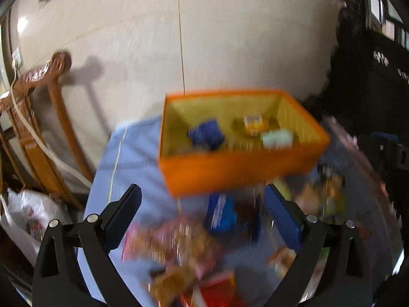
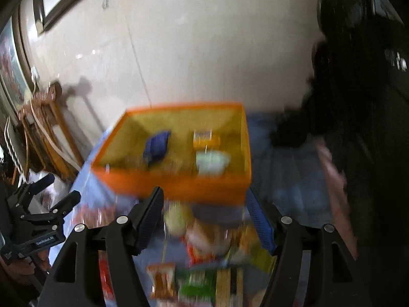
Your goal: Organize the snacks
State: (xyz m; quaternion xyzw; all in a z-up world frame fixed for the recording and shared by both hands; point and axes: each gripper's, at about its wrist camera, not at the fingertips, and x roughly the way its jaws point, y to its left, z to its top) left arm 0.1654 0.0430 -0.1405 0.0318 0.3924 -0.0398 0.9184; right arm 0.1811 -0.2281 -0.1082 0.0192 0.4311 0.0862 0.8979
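An orange box [image 1: 237, 171] with a yellow inside stands on a blue-covered table [image 1: 127, 158]. Inside lie a dark blue packet [image 1: 205, 134], an orange-yellow packet [image 1: 254, 124] and a pale green packet [image 1: 277, 138]. Blurred snack packs lie before it: a blue pack [image 1: 219, 215] and pink packs [image 1: 173, 240]. My left gripper [image 1: 202, 204] is open and empty above them. In the right wrist view the box [image 2: 179, 184] is just past my open, empty right gripper [image 2: 205, 204], with snack packs [image 2: 204, 238] below. The left gripper [image 2: 58, 186] shows at the left.
A wooden chair [image 1: 38, 117] and a white plastic bag [image 1: 25, 217] stand left of the table. A pale tiled wall [image 1: 204, 38] is behind. A person in black [image 1: 368, 81] is at the right. More snack packs [image 1: 322, 194] lie right of the box.
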